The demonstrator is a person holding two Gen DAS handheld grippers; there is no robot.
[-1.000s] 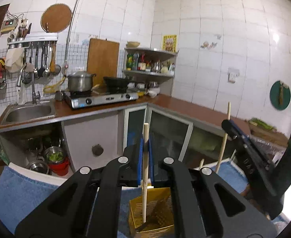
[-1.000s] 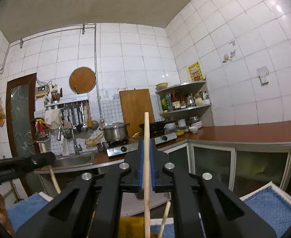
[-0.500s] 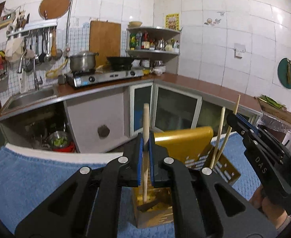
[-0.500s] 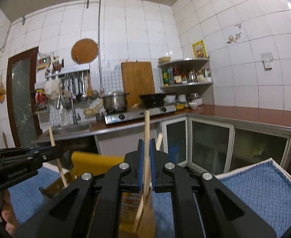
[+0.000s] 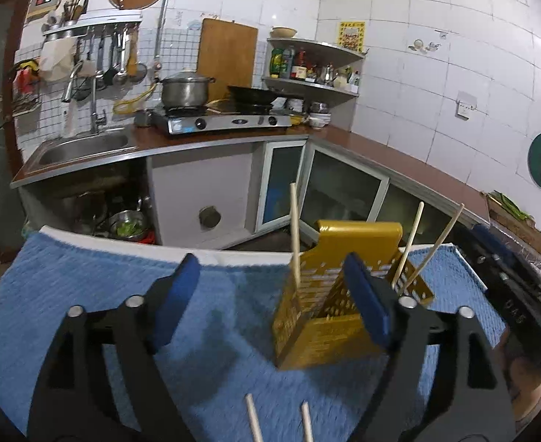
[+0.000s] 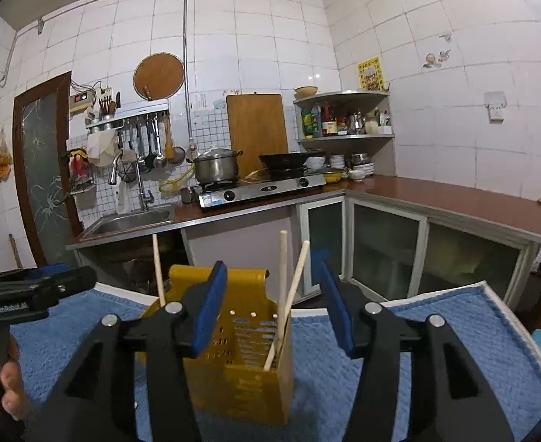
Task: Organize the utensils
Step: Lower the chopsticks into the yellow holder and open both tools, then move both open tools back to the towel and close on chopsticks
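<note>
Between the spread fingers of the right gripper (image 6: 272, 307), the yellow utensil holder (image 6: 250, 353) is seen upright on a blue towel (image 6: 436, 335), with three wooden chopsticks (image 6: 282, 287) standing in it. Nothing is clamped; these fingers are opening. The left gripper (image 5: 270, 302) is also opening, its right finger (image 5: 366, 302) overlapping the holder, with two chopstick ends (image 5: 254, 421) lying below on the towel.

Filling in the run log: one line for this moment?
left gripper: opening, empty | right gripper: opening, empty | chopsticks: standing in yellow holder | two more on blue towel
</note>
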